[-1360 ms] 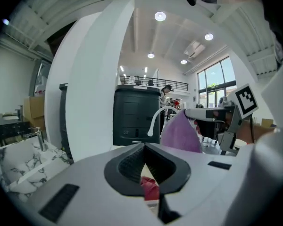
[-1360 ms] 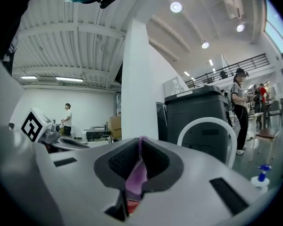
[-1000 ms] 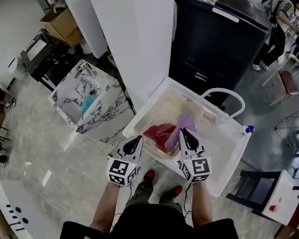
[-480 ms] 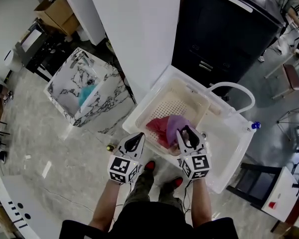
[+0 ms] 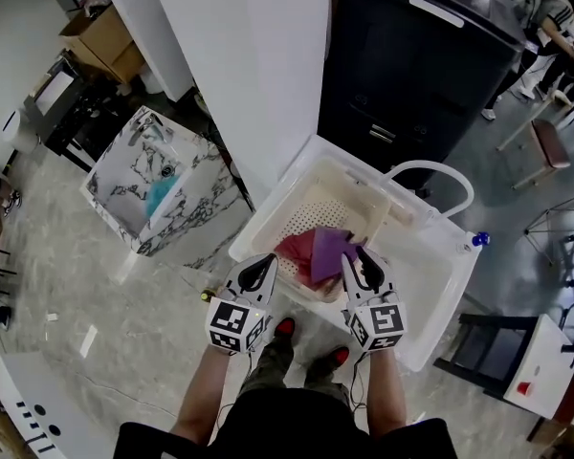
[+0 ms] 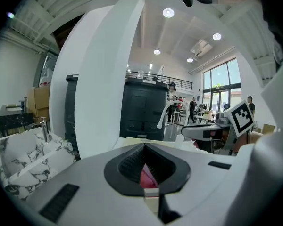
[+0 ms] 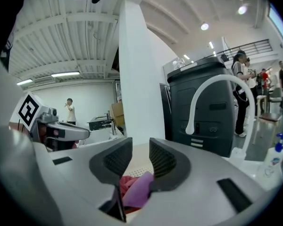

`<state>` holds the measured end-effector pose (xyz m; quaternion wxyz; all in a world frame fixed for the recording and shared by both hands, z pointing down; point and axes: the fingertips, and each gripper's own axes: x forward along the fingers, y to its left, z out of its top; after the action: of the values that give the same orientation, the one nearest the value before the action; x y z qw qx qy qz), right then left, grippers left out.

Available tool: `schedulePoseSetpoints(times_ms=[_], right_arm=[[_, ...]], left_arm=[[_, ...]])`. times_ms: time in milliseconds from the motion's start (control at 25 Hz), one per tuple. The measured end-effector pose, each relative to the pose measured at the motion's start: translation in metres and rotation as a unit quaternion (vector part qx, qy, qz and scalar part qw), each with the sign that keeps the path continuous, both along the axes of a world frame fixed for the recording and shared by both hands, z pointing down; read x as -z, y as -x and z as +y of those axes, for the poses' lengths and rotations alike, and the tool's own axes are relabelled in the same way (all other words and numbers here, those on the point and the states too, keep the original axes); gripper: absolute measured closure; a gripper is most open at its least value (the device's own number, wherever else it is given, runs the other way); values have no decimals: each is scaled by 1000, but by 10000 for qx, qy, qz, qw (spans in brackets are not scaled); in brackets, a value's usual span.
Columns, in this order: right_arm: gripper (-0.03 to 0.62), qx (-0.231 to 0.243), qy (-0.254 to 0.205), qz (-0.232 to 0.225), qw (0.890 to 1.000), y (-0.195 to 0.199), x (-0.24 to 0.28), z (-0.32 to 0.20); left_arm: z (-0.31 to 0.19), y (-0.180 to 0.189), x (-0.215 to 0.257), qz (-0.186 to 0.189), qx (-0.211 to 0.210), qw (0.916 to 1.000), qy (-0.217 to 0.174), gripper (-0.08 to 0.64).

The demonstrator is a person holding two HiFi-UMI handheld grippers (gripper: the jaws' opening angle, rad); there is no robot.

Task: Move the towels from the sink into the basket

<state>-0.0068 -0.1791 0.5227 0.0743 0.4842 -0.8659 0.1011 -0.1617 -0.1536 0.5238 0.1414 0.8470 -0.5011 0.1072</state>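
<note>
A cream perforated basket [image 5: 337,208] sits in a white tub [image 5: 440,285] in front of me. A red towel [image 5: 291,248] lies in it, and a purple towel [image 5: 327,251] rests on top. My right gripper [image 5: 356,254] hovers just over the purple towel [image 7: 137,193]; its jaws have just been opening and stand apart, gripping nothing. My left gripper [image 5: 265,264] hangs over the basket's near left edge with its jaws together and nothing held. In the left gripper view the red towel [image 6: 146,177] shows beneath them. A teal towel [image 5: 159,197] lies in the marble sink [image 5: 210,220] at left.
A white pillar [image 5: 268,75] stands between sink and basket. A big black machine [image 5: 411,75] is behind the tub, and a white arched pipe [image 5: 430,172] rises over its far rim. A spray bottle [image 5: 474,242] stands on the tub's right corner. A black stool [image 5: 483,352] is at right.
The right gripper's jaws opened and let go of the purple towel, which dropped from hanging in the grip onto the red towel. The right gripper sank slightly; the left stayed put.
</note>
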Motion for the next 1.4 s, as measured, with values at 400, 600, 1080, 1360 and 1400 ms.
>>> schedulePoseSetpoints(times_ms=[400, 600, 1080, 1360, 1400], right_arm=[[529, -650, -569, 89, 9962, -48, 50, 31], [543, -919, -729, 85, 9931, -70, 66, 49], [546, -1156, -819, 48, 9899, -90, 72, 66], [546, -1167, -811, 51, 9898, -90, 71, 71], [546, -1169, -809, 51, 9898, -90, 71, 71]], left_arm=[[2, -43, 40, 55, -538, 9975, -451, 555], [6, -63, 53, 46, -797, 9951, -587, 555], [17, -88, 61, 15, -1114, 9914, -686, 555], [21, -90, 59, 8, -1161, 9910, -664, 555], [21, -91, 59, 6, -1168, 9909, -662, 555]])
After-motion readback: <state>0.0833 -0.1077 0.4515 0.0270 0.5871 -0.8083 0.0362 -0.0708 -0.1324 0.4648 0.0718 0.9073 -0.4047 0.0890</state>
